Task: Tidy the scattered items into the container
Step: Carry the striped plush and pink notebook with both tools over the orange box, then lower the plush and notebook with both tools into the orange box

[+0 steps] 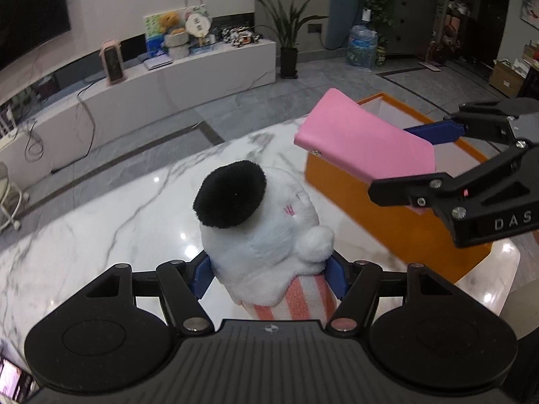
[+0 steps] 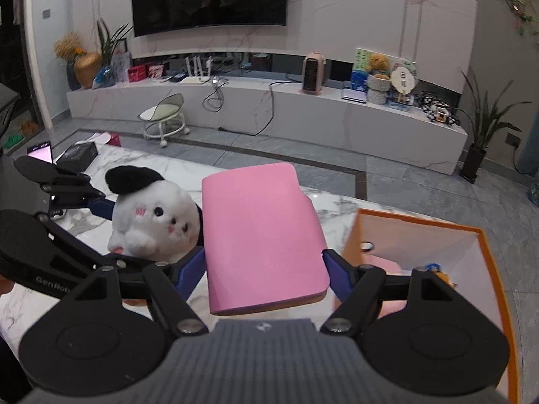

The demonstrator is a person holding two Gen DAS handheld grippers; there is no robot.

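My left gripper (image 1: 269,279) is shut on a white plush toy (image 1: 256,229) with a black ear and a pink-striped body, holding it above the marble table (image 1: 101,229). In the right wrist view the plush toy (image 2: 155,222) faces the camera, with the left gripper (image 2: 111,235) around it. My right gripper (image 2: 264,269) is shut on a flat pink case (image 2: 262,235), gripped by its side edges. That pink case (image 1: 353,134) hangs over the near corner of the orange box (image 1: 370,208), with the right gripper (image 1: 414,165) behind it. The orange box (image 2: 421,222) has a white inside and holds a pink item and small bits.
A phone (image 2: 40,151) with a lit screen and a black box (image 2: 77,156) sit at the table's far left. Beyond the table are grey floor tiles, a small wheeled stool (image 2: 165,118), a long white TV bench (image 2: 303,107) and a potted plant (image 1: 289,43).
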